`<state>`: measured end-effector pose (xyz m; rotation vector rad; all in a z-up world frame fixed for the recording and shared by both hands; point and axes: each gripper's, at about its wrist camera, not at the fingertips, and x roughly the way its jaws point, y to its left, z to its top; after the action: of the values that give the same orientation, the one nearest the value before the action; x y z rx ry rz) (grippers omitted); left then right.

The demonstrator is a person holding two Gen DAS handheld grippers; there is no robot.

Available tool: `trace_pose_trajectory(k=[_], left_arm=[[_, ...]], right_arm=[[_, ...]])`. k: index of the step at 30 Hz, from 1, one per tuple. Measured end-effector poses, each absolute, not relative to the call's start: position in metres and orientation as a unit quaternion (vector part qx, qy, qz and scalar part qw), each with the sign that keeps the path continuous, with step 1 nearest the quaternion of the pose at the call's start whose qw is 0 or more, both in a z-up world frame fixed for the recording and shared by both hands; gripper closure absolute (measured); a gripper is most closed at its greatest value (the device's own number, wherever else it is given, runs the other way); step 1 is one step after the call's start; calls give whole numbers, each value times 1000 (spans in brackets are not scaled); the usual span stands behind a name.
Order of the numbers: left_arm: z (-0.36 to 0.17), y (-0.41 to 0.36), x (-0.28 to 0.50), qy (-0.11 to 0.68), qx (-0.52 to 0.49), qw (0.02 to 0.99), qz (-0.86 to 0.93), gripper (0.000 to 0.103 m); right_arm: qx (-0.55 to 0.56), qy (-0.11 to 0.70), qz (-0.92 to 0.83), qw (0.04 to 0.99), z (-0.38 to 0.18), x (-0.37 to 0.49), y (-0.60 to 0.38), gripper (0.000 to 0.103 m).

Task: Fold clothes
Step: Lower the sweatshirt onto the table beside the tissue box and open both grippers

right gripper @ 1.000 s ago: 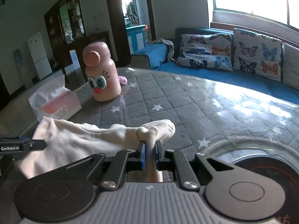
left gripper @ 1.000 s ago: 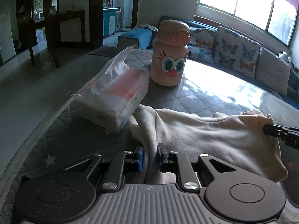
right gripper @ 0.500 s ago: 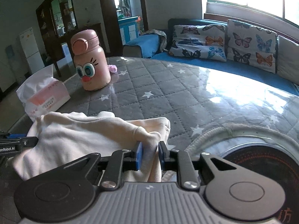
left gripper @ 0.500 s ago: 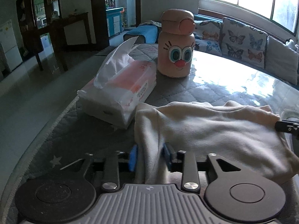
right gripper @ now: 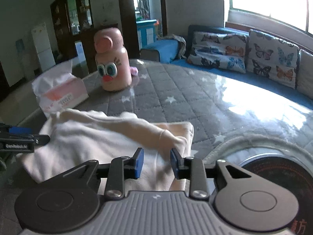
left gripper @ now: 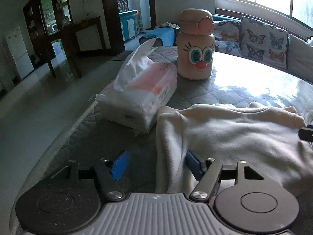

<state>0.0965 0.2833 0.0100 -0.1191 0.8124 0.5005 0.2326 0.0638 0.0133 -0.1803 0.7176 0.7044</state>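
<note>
A cream garment (left gripper: 230, 135) lies folded on the grey quilted table (left gripper: 195, 94). In the left wrist view my left gripper (left gripper: 156, 165) has its jaws opening wide; the garment's left edge lies loose between the blue pads, not pinched. The right wrist view shows the same garment (right gripper: 109, 137) with my right gripper (right gripper: 156, 162) over its right end. Its jaws are opening too, and the cloth rests beneath and between the pads without being pressed. My left gripper (right gripper: 17, 141) shows at that view's left edge.
A tissue pack (left gripper: 140, 96) sits just left of the garment, with a pink cartoon-face bottle (left gripper: 195, 45) behind it. A round dark hob (right gripper: 273, 176) is set into the table at the right. A sofa with butterfly cushions (right gripper: 270, 54) lines the far side.
Both grippers were shut on the garment's ends and have opened, letting it go. The cloth has dropped and now lies flat on the table.
</note>
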Motion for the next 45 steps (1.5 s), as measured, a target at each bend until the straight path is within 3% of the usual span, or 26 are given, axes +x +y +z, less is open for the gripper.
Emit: trace_pose_trajectory(k=[2, 5, 9, 20, 21, 26, 29, 45], left_arm=[[9, 283, 95, 391, -54, 885, 246, 28], [9, 281, 94, 392, -48, 883, 254, 24], [7, 280, 94, 393, -38, 880, 264, 14], [4, 276, 86, 391, -20, 876, 280, 2], [4, 276, 86, 391, -19, 876, 281, 2], [6, 274, 82, 390, -23, 875, 284, 1], [6, 273, 81, 389, -26, 874, 289, 0], [11, 261, 54, 376, -32, 875, 304, 0]], right_arm=[[-85, 338, 344, 872, 18, 230, 63, 62], [-87, 336, 358, 867, 20, 226, 66, 61], [-105, 342, 369, 858, 9, 219, 77, 52], [-128, 331, 384, 852, 5, 201, 85, 36], [-130, 332, 387, 850, 4, 199, 86, 31], [-132, 326, 392, 850, 6, 191, 89, 30], [-125, 322, 401, 848, 10, 186, 89, 20], [-165, 316, 430, 829, -2, 150, 98, 17]])
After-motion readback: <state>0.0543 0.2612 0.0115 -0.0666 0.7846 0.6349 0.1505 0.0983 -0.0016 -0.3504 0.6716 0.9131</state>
